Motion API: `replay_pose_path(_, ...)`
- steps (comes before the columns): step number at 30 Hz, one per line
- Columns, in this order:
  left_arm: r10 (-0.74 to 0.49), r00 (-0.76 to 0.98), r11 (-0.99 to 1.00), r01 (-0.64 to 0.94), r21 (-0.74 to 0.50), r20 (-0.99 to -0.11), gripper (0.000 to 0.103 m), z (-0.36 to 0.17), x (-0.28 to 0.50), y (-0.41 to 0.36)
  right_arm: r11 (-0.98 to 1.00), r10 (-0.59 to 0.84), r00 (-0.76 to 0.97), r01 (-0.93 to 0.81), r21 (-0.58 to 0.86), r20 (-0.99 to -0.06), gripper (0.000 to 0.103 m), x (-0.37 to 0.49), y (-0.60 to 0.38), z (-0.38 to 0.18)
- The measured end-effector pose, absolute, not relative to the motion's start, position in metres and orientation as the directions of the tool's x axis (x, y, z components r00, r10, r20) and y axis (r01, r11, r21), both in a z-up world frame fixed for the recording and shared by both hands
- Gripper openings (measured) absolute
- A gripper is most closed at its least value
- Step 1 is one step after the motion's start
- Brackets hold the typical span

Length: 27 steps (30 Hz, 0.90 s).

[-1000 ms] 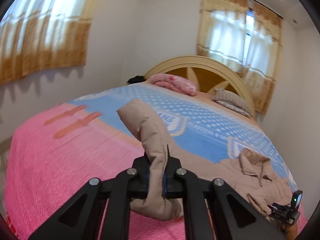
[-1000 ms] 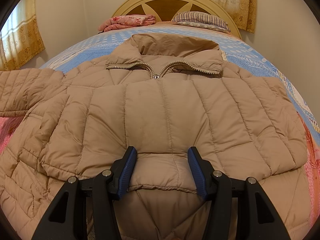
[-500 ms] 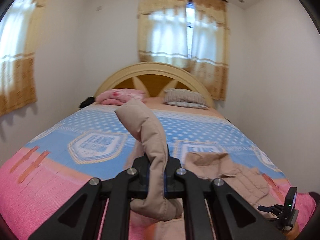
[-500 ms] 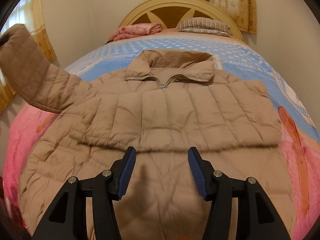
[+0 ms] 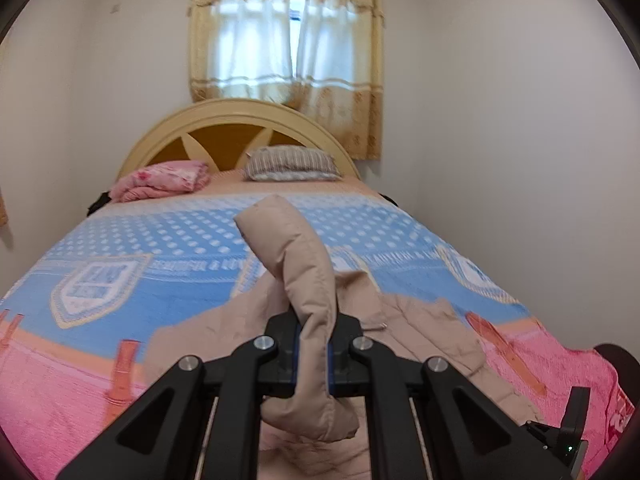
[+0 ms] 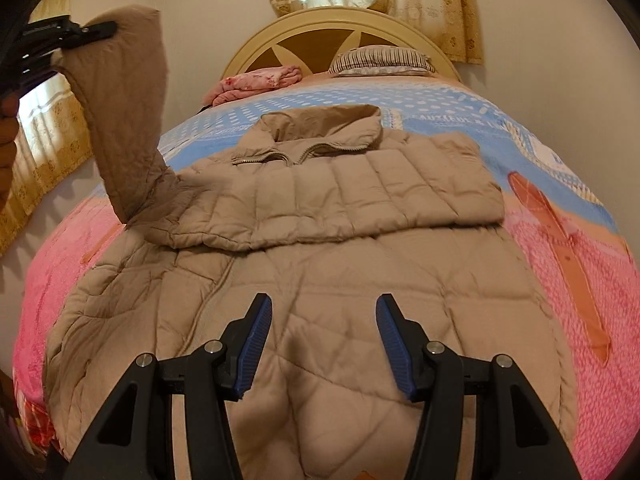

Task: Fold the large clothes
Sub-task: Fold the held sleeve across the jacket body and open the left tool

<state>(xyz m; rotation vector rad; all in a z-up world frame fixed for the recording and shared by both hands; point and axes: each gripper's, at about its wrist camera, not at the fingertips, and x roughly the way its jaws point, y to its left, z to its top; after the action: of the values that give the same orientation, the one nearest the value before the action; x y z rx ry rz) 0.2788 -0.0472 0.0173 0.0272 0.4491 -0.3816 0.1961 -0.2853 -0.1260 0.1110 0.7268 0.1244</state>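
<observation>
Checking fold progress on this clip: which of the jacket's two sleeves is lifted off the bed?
The sleeve at the left of the right wrist view, clamped in the left gripper. The other sleeve already lies folded flat across the jacket's chest.

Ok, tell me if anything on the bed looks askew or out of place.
Only the puffer jacket: its sleeve is lifted clear of the bed, clamped in the left gripper, while the right gripper hovers open over the hem. The folded pink blanket and striped pillow lie tidy by the headboard.

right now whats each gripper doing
left gripper: shut on the jacket sleeve, lifted off the bed
right gripper: open, holding nothing, above the jacket
</observation>
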Motion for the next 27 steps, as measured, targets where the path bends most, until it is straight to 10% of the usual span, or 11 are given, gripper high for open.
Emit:
replay_pose_path(23, -0.331, 0.731, 0.868, 0.484, 0.111, -0.597, 0.012, -0.087, 0.301, -0.166, 0.993, 0.104, 0.728, -0.044, 0.106, -0.677, 0.056, 0.191, -0.288, -0.162)
replay_pose_path(27, -0.318, 0.71, 0.868, 0.485, 0.108, -0.628, 0.025, -0.099, 0.303, -0.177, 0.993, 0.107, 0.732, -0.042, 0.112, -0.673, 0.056, 0.19, -0.289, -0.163)
